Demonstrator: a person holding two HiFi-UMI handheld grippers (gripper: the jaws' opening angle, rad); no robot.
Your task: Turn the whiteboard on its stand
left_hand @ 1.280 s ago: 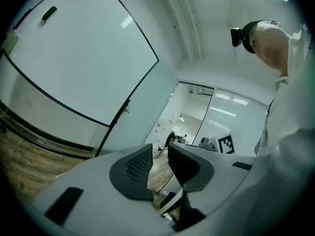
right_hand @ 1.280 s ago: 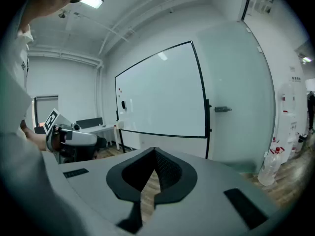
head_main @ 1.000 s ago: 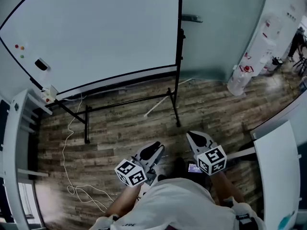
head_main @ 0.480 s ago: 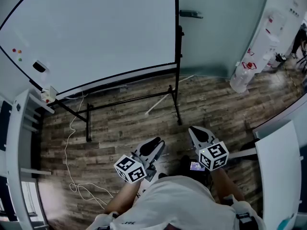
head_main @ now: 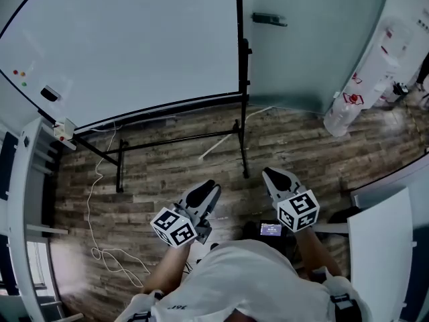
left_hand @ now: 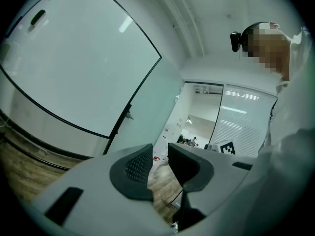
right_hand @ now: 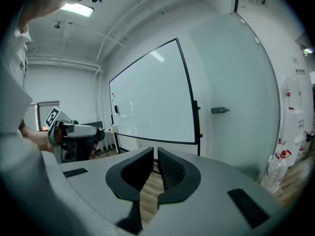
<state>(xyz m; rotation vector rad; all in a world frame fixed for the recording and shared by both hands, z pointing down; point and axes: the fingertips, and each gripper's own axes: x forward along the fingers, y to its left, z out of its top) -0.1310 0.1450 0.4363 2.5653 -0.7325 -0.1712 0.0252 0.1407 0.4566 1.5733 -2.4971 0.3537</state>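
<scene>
The whiteboard (head_main: 134,45) is a big white panel in a black frame, standing on a black stand (head_main: 242,146) with feet on the wood floor. It fills the upper left of the head view. It also shows as the whiteboard (left_hand: 74,58) in the left gripper view and the whiteboard (right_hand: 152,102) in the right gripper view. My left gripper (head_main: 206,190) and right gripper (head_main: 270,175) hang low near my body, well short of the board. The left gripper (left_hand: 160,156) has a narrow empty gap between its jaws. The right gripper (right_hand: 155,156) is shut on nothing.
An eraser (head_main: 48,94) and small magnets (head_main: 22,76) sit on the board's left part. A white cable (head_main: 94,200) trails over the floor at left. There is a white shelf (head_main: 27,180) at far left, a water dispenser (head_main: 382,59) at right and a white tabletop (head_main: 382,247) at lower right.
The board and stand sit a little further left in the head view. My left gripper has drifted slightly down and left. The right gripper has barely moved.
</scene>
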